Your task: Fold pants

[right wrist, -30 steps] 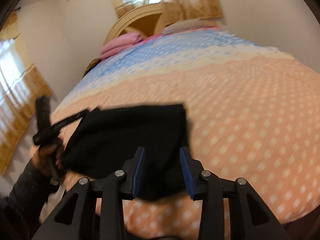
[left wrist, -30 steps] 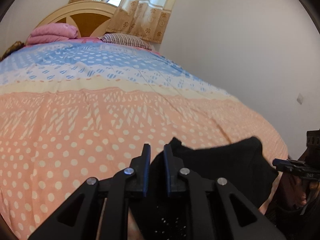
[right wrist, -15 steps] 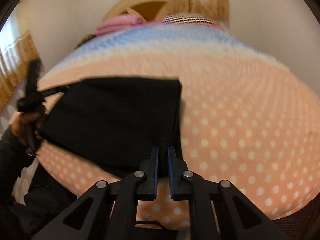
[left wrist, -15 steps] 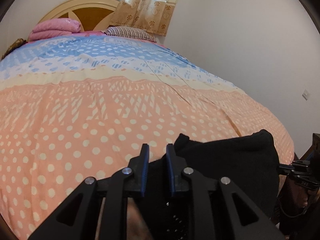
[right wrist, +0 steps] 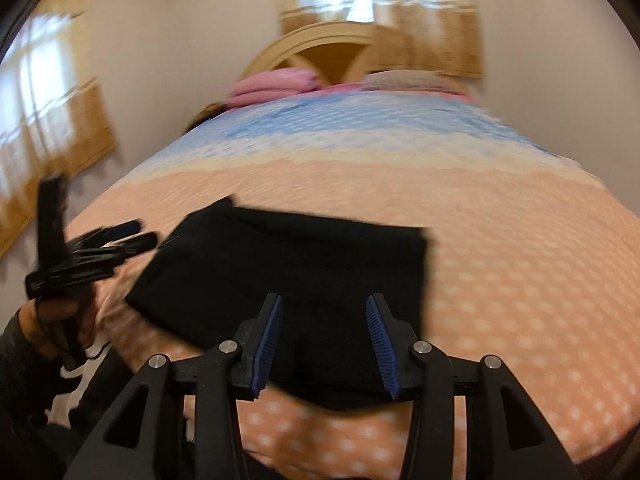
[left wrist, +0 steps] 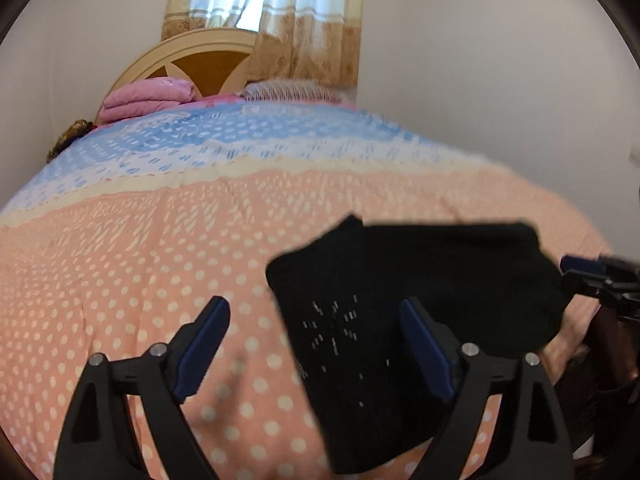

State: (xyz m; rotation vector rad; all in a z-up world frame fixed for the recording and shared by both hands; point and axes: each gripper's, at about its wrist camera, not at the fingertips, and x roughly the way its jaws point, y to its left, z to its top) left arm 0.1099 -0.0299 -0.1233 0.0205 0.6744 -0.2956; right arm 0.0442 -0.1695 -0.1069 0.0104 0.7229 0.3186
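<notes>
The black pants (left wrist: pixel 420 280) lie folded into a flat rectangle on the peach dotted bedspread (left wrist: pixel 140 272), near the bed's front edge. My left gripper (left wrist: pixel 314 308) hovers over their left edge, its jaws opening wide; cloth lies below the gap, but the pads do not touch it. In the right wrist view the pants (right wrist: pixel 288 264) spread out ahead of my right gripper (right wrist: pixel 325 304), whose jaws are opening over the near edge without pressing on it. Each gripper shows in the other's view: the right gripper (left wrist: pixel 566 270) and the left gripper (right wrist: pixel 142 234), held by a hand (right wrist: pixel 52 316).
A pink folded blanket (left wrist: pixel 148 98) and a striped pillow (left wrist: pixel 288 90) sit at the headboard (left wrist: pixel 192 56). A white wall (left wrist: pixel 500 80) runs along the bed's right side. Curtains (left wrist: pixel 304 20) hang behind the headboard. The bedspread beyond the pants is flat.
Half a second ago both grippers were shut at the pants' near edge. Both have since opened and let go of the cloth. The left one has shifted left, so the pants sit further right in its view.
</notes>
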